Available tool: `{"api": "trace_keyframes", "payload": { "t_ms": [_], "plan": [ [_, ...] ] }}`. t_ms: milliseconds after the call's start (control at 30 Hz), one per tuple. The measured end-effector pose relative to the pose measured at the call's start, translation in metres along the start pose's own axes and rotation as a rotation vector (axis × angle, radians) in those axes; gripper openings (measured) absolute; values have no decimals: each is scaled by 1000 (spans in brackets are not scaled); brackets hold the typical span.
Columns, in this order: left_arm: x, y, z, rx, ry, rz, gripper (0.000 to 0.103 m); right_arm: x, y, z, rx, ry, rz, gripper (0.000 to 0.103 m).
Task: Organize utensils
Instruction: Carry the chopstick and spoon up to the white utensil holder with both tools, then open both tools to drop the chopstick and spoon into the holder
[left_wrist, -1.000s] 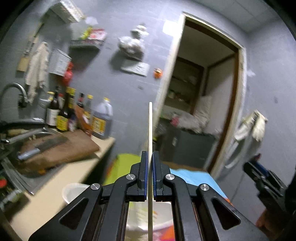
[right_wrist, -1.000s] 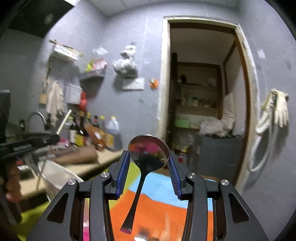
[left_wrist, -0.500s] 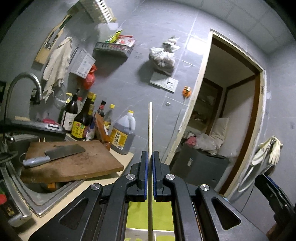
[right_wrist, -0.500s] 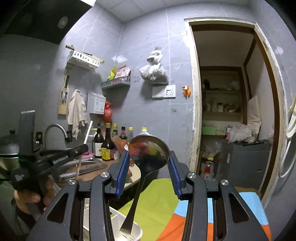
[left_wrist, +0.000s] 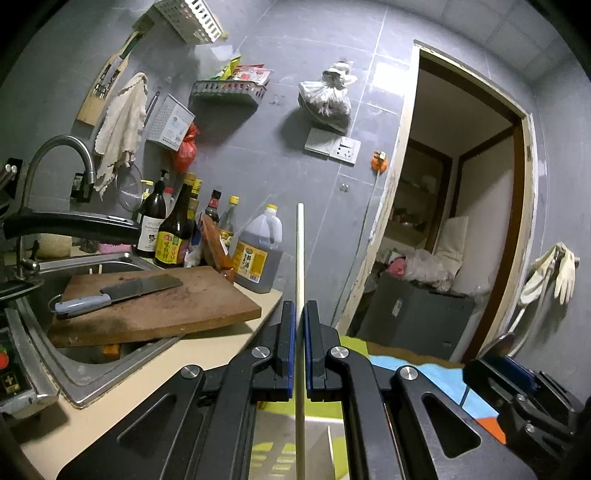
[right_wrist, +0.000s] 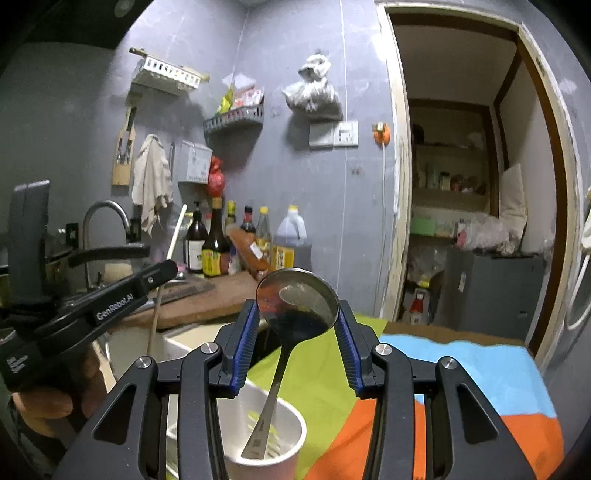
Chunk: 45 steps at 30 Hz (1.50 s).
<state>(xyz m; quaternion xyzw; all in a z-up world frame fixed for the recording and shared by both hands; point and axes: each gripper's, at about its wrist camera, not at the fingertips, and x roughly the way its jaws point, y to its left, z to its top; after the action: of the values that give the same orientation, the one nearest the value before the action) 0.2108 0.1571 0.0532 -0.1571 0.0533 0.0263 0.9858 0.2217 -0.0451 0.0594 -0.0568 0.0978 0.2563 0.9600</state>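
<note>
Both of my hands have swung toward the kitchen counter and sunk a little since a second ago, so the white cup (right_wrist: 264, 430) now sits right under my right gripper (right_wrist: 297, 332), with the spoon's handle tip down inside its mouth. My right gripper is clamped on the spoon (right_wrist: 297, 299) across the bowl, handle hanging below. My left gripper (left_wrist: 300, 354) is pinched together on a single pale chopstick (left_wrist: 300, 254), which stands upright through the jaws.

Neither utensil is put away yet, as I judge it. The spoon looks nearly placed and only needs letting go; the chopstick has yet to reach a holder.

Whether the spoon's tip touches the cup's bottom I cannot tell. The chopstick's lower end runs out of the left view, and the pale container beneath my left gripper is mostly covered by it. I cannot make out other utensils waiting on the coloured cloth (right_wrist: 480, 365).
</note>
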Motion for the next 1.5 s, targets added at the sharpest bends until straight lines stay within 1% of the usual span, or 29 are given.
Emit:
{"api": "trace_keyframes", "payload": {
  "t_ms": [200, 333, 500, 600, 633, 667, 733, 767, 833, 900, 967, 1033, 1167, 1233, 1300, 1467, 1500],
  "plan": [
    [-2, 1, -9, 2, 56, 7, 2, 4, -2, -12, 29, 55, 28, 40],
    [-5, 1, -14, 8, 93, 4, 3, 4, -2, -16, 41, 77, 48, 40],
    [-7, 5, -18, -35, 147, -14, 3, 3, -3, -21, 60, 104, 70, 40],
    [-10, 6, -16, -41, 169, -22, 5, 2, -5, -22, 70, 113, 82, 42],
    [-11, 6, -16, -43, 174, -28, 8, 1, -6, -23, 76, 113, 83, 45],
    [-13, 6, -15, -45, 177, -33, 11, 0, -7, -22, 83, 111, 84, 45],
    [-18, 6, -14, -51, 177, -40, 22, -3, -10, -21, 101, 106, 92, 46],
    [-19, 5, -13, -54, 177, -44, 24, -6, -13, -19, 109, 101, 92, 46],
    [-24, 4, -10, -54, 173, -48, 28, -12, -16, -16, 119, 87, 88, 52],
    [-28, -1, -6, -37, 164, -44, 32, -23, -21, -12, 126, 63, 78, 55],
    [-34, -9, -2, -15, 152, -44, 39, -33, -25, -7, 126, 39, 57, 61],
    [-40, -18, 1, 4, 136, -54, 51, -48, -34, -2, 130, 3, 24, 75],
    [-54, -38, 6, 38, 106, -95, 62, -77, -50, 6, 133, -57, -47, 83],
    [-60, -50, 6, 64, 95, -115, 72, -95, -60, 10, 130, -90, -90, 95],
    [-67, -63, 6, 85, 81, -145, 73, -113, -70, 12, 133, -121, -128, 102],
    [-74, -91, 2, 114, 93, -218, 77, -150, -89, 14, 125, -152, -212, 103],
    [-75, -96, 0, 117, 99, -232, 83, -157, -93, 13, 120, -152, -228, 103]
  ]
}}
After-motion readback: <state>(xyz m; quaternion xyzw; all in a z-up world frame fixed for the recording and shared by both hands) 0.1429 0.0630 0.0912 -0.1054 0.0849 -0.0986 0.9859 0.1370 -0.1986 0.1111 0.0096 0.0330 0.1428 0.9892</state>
